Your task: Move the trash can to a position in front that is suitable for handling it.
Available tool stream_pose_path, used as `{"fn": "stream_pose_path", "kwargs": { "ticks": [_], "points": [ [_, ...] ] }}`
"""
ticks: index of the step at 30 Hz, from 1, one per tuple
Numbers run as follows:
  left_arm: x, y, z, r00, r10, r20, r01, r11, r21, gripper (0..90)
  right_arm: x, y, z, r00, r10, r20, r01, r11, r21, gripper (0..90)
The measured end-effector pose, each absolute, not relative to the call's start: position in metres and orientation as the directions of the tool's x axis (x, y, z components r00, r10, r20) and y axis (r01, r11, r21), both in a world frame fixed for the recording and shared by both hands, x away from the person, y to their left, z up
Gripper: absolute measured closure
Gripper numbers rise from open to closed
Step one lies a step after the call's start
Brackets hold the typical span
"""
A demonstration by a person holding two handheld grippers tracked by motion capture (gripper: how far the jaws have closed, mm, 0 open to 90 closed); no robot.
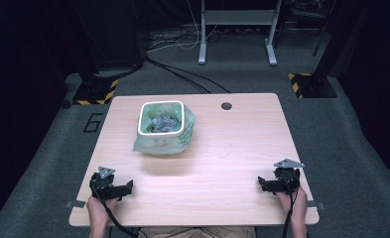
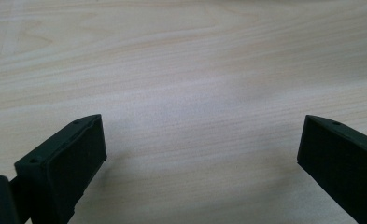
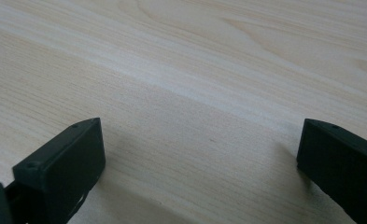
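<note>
From the high view I see the white bin (image 1: 160, 119) lined with a green bag (image 1: 185, 136), crumpled grey scraps inside, standing on the counter (image 1: 232, 148) well ahead of my left claw (image 1: 128, 187) and far off to the left of my right claw (image 1: 262, 184). Both hands rest at the near corners, pointing inward. In the left gripper view, jaws spread wide over bare wood. In the right gripper view, likewise released, holding nothing.
</note>
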State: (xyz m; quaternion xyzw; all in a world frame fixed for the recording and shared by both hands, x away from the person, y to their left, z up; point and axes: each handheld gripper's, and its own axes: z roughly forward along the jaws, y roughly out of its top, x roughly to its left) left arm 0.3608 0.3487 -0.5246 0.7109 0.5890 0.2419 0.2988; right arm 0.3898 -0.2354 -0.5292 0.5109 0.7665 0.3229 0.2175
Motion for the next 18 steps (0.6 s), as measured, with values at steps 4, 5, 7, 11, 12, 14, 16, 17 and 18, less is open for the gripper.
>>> {"fn": "stream_pose_path", "kwargs": {
  "ticks": [4, 5, 7, 11, 12, 14, 16, 17, 18],
  "points": [
    [0.363, 0.347, -0.520, 0.201, 0.979, -0.010, 0.689, -0.134, 0.713, 0.9, 0.390, -0.235, -0.529, -0.383, 0.924, -0.004, 0.643, 0.270, 0.717, 0.3],
    [0.364, 0.347, -0.519, 0.201, 0.979, -0.013, 0.687, -0.131, 0.715, 1.0, 0.390, -0.235, -0.529, -0.383, 0.924, -0.004, 0.643, 0.270, 0.717, 0.3],
    [0.364, 0.347, -0.518, 0.204, 0.979, -0.016, 0.687, -0.132, 0.715, 0.9, 0.390, -0.235, -0.529, -0.383, 0.924, -0.004, 0.643, 0.270, 0.717, 0.3],
    [0.366, 0.347, -0.514, 0.212, 0.977, -0.027, 0.687, -0.130, 0.715, 1.0, 0.390, -0.235, -0.529, -0.384, 0.924, -0.005, 0.643, 0.270, 0.717, 0.3],
    [0.367, 0.347, -0.513, 0.215, 0.976, -0.028, 0.688, -0.131, 0.713, 1.0, 0.390, -0.235, -0.529, -0.383, 0.924, -0.004, 0.643, 0.270, 0.717, 0.3],
    [0.368, 0.346, -0.511, 0.224, 0.974, -0.025, 0.691, -0.140, 0.709, 1.0, 0.390, -0.235, -0.529, -0.382, 0.924, -0.004, 0.643, 0.269, 0.717, 0.3],
    [0.370, 0.345, -0.509, 0.229, 0.973, -0.026, 0.689, -0.143, 0.711, 1.0, 0.390, -0.235, -0.529, -0.380, 0.925, -0.003, 0.644, 0.267, 0.717, 0.3],
    [0.370, 0.345, -0.509, 0.229, 0.973, -0.026, 0.689, -0.143, 0.711, 1.0, 0.390, -0.235, -0.529, -0.380, 0.925, -0.003, 0.644, 0.267, 0.717, 0.3],
    [0.371, 0.345, -0.509, 0.232, 0.972, -0.027, 0.688, -0.144, 0.711, 1.0, 0.390, -0.235, -0.529, -0.380, 0.925, -0.003, 0.644, 0.267, 0.717, 0.3]
  ]
}}
